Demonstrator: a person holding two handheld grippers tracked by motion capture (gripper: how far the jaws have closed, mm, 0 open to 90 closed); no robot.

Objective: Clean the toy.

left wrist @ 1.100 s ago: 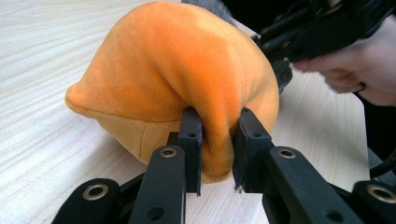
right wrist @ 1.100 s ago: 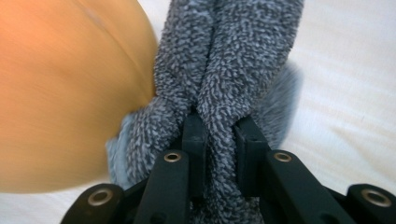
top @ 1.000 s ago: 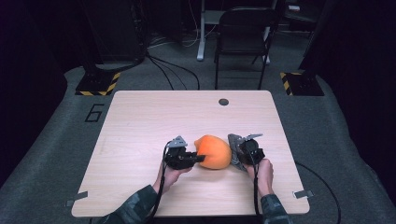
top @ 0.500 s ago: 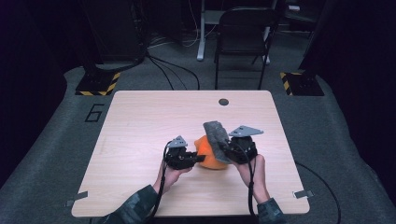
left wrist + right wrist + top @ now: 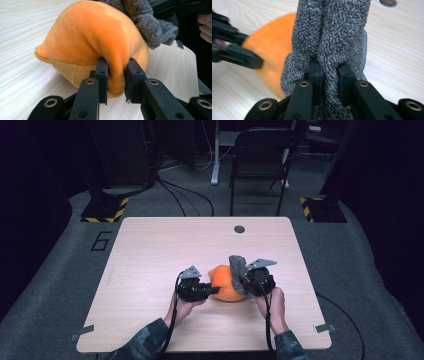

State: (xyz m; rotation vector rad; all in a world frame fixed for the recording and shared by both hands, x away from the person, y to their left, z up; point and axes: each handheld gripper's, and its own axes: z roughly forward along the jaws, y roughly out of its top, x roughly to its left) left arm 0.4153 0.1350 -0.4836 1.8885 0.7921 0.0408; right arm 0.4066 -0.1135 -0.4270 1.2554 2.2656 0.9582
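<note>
My left gripper [image 5: 216, 290] clamps the orange plush [image 5: 226, 282]; my right gripper [image 5: 244, 281] pinches the grey fabric [image 5: 236, 270] on its right

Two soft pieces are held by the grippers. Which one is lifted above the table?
The grey fuzzy piece, pinched by the right gripper, stands up over the orange plush piece, which rests on the table in the left gripper.

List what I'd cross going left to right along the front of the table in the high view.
Left tongs pinching the orange plush → the orange plush itself → grey fuzzy cloth → right tongs, clamped on that cloth → bare table.
</note>
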